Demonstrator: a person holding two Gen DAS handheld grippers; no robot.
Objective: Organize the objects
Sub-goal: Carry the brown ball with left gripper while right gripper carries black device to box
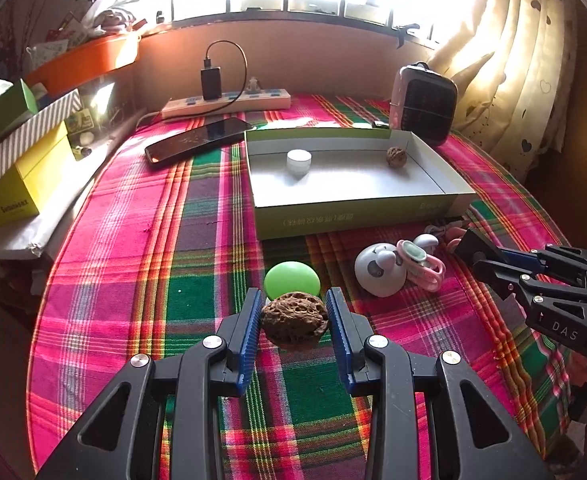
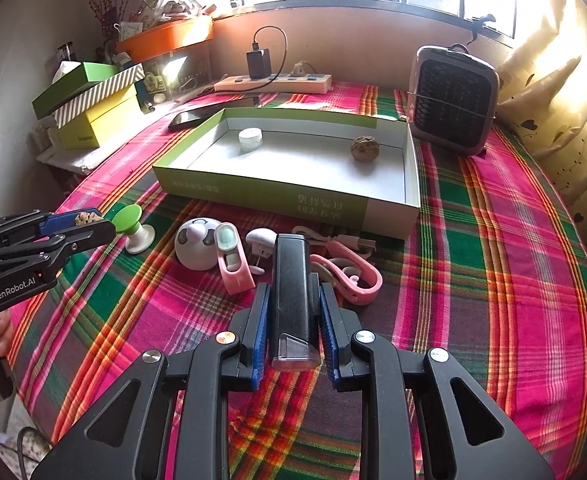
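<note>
My left gripper is shut on a brown walnut, held above the plaid cloth just in front of a green-topped suction cup. It shows at the left of the right wrist view, still with the walnut. My right gripper is shut on a black stick-shaped device with a clear cap. It shows at the right of the left wrist view. The open green-sided box holds a white jar and a second walnut.
A white panda toy, a pink clip, a white plug and pink cables lie in front of the box. A phone, power strip, small heater and stacked boxes stand behind and left.
</note>
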